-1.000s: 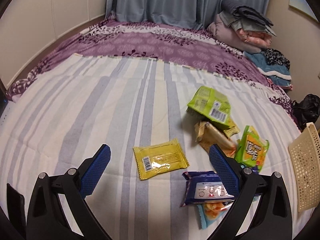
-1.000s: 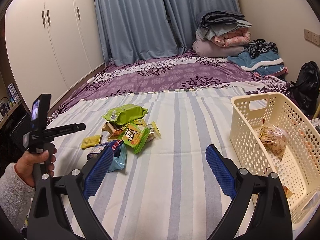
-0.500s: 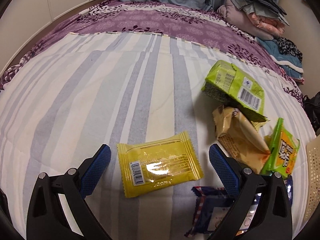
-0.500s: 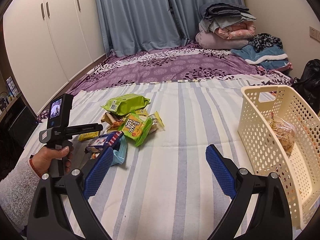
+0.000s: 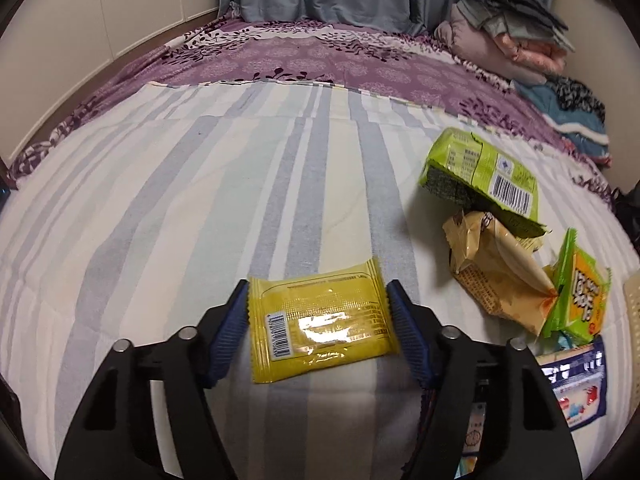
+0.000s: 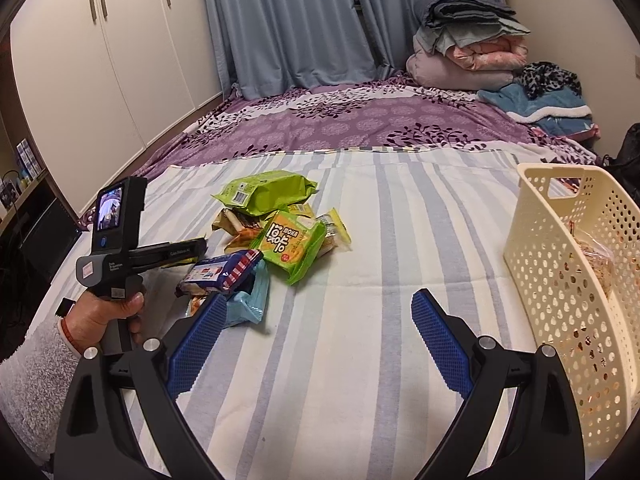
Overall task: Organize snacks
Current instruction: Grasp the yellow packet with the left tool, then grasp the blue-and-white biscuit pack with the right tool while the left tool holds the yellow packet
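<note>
Left claw closing around the yellow packet

My left claw (image 5: 318, 316) is closing, pads at both short edges of the yellow packet (image 5: 320, 326) lying flat on the striped bed (image 5: 200, 200). My right claw (image 6: 316, 340) is spread over bare sheet between the snack pile (image 6: 276, 232) and the basket (image 6: 560, 300).

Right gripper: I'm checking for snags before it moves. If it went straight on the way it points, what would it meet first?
Probably only the striped sheet. The right gripper is open and empty; the snack pile lies left of its line, the basket right.
</note>
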A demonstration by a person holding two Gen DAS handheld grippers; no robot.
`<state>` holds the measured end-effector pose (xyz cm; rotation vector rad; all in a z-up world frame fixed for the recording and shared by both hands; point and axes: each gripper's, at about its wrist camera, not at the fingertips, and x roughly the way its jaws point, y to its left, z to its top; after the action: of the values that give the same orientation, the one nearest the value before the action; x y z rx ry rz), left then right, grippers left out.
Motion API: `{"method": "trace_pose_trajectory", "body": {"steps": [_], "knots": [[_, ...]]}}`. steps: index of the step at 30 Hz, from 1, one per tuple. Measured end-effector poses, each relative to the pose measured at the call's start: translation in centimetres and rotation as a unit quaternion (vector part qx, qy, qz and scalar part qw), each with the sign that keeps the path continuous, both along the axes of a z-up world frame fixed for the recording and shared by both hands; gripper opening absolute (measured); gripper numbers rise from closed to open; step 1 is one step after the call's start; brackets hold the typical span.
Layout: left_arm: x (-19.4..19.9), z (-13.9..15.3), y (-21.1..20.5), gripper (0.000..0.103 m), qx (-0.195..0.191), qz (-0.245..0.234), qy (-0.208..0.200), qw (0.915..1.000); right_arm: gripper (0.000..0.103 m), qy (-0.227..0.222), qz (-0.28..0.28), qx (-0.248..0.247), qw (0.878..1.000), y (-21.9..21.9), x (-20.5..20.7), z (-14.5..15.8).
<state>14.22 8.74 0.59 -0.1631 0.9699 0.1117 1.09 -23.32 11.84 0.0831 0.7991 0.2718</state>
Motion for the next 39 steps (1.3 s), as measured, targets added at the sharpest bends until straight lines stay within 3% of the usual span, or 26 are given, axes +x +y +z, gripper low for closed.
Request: {"method": "trace_pose_trajectory", "body": {"steps": [9, 14, 20, 28, 39], "knots": [[-1.9, 0.9, 2.5, 0.063, -0.02, 0.016, -0.015, 0.9996, 0.093, -0.007, 0.032, -0.008, 0.999, 2.4, 1.0, -0.2], [-3.0, 2.4, 3.4, 0.063, -0.022, 0.014, -0.03, 0.9992, 0.093, -0.023, 0.082, -0.013, 0.996, 5.2, 2.6, -0.1], [-4.2, 4.1, 4.0, 0.063, -0.026, 0.011, -0.046, 0.9986, 0.093, -0.021, 0.151, -0.008, 0.988, 9.1, 6.1, -1.0], [-5.5, 5.4, 4.7, 0.063, -0.025, 0.011, -0.057, 0.998, 0.093, 0.016, 0.239, -0.002, 0.971, 13.5, 10.2, -3.2], [-6.1, 5.4, 5.2, 0.063, -0.03, 0.015, -0.059, 0.9977, 0.093, 0.056, 0.309, 0.0, 0.95, 14.8, 7.0, -5.1]]}}
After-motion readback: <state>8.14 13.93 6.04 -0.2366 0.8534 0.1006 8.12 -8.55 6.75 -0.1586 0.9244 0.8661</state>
